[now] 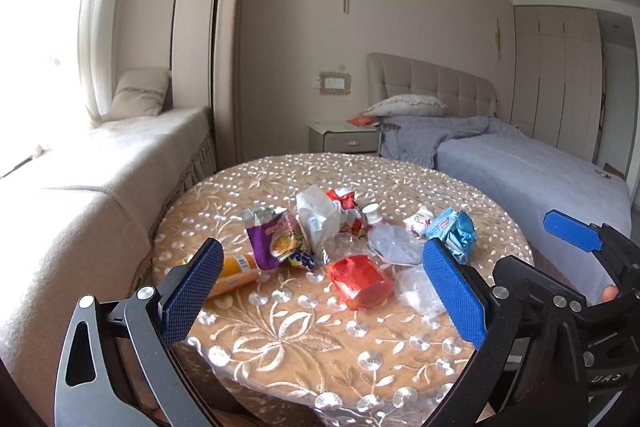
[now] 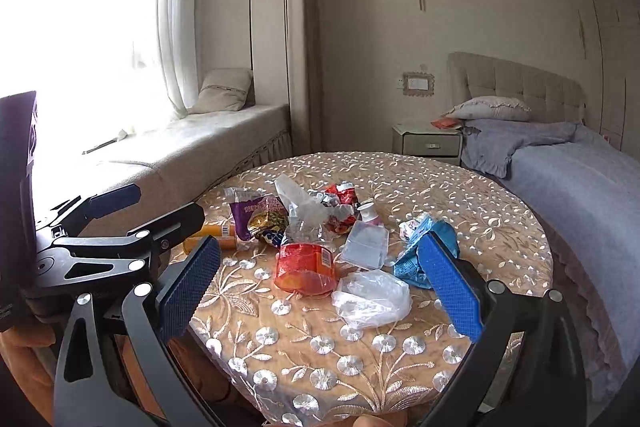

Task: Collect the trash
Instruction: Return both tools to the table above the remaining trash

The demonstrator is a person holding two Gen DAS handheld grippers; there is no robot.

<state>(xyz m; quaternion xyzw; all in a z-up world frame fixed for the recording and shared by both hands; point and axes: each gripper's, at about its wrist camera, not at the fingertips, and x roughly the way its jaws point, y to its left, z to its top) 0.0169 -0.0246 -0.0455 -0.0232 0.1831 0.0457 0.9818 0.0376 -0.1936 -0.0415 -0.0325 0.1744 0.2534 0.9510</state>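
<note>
Both fisheye views are taken from just above the near edge of the round table (image 1: pixel 420 179), facing the bed (image 1: pixel 520 163) wall, the right wrist view set slightly rightward, and the littered tabletop, window seat (image 2: pixel 224 131) and nightstand (image 2: pixel 430 143) are shared.

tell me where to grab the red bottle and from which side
Take the red bottle across its labelled middle, coming down from above with the right tool, which is open and nearest to it. It lies on its side on the table, clear neck pointing away, so its round body offers two opposite flanks. The clear bag touches its right flank, so a pad may catch the bag.
</note>
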